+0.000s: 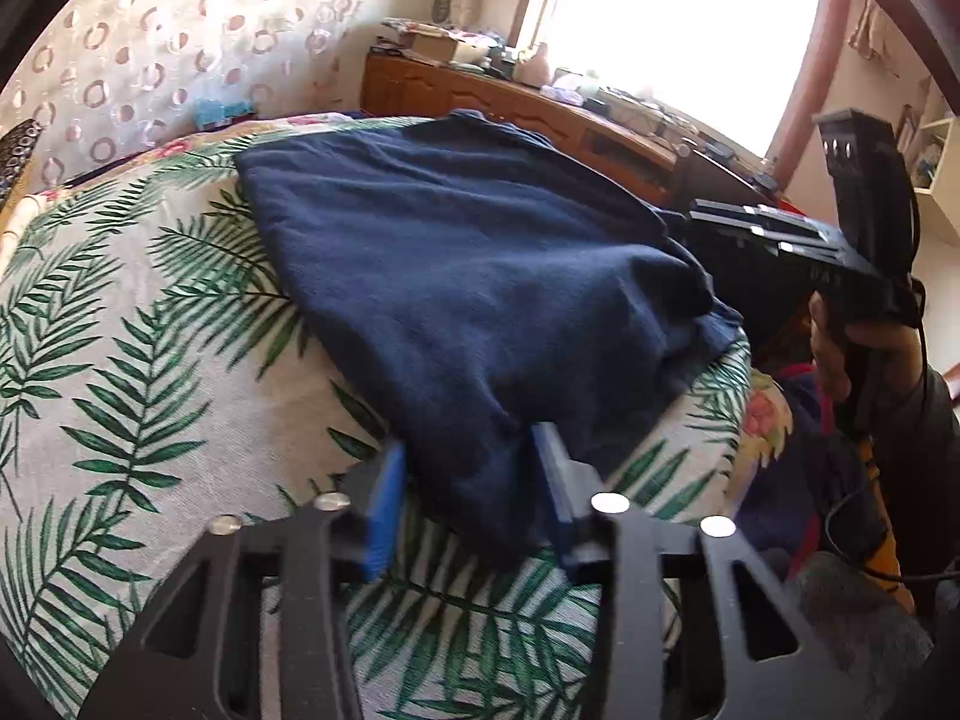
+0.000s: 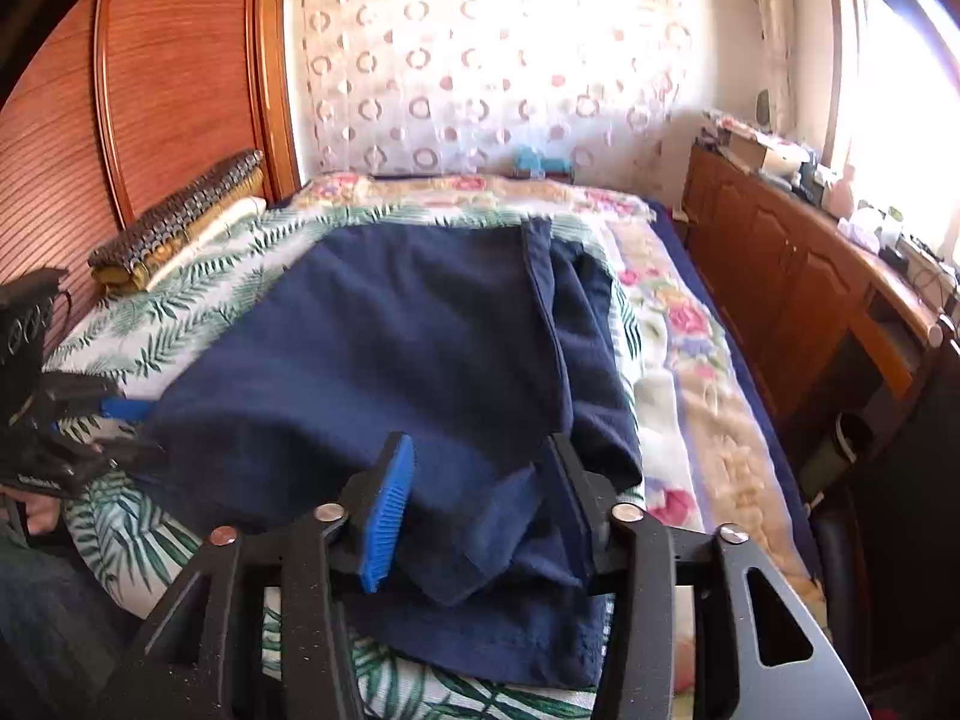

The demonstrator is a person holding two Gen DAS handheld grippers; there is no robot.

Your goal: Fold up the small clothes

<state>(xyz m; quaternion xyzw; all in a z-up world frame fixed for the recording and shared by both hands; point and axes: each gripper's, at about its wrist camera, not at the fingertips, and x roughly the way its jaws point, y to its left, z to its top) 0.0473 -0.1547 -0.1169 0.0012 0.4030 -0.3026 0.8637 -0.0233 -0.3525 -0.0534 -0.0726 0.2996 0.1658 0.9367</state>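
Navy garment (image 1: 456, 276) on a green palm-leaf print cover (image 1: 138, 372)

Gripper pads (image 2: 390, 510) are blue on black frames; the blanket (image 2: 678, 324) beneath looks pink-flowered; the curtain (image 2: 480, 72) shows pale rings, perhaps pinkish.

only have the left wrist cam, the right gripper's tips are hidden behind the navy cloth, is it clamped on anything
Observer: No. The right gripper is open. A loose corner of the navy garment lies between its fingers, not pinched.
Operator: does the right side of it look folded in
Observer: Looks so. A hemmed edge runs lengthwise there, with a second navy layer showing beside it.
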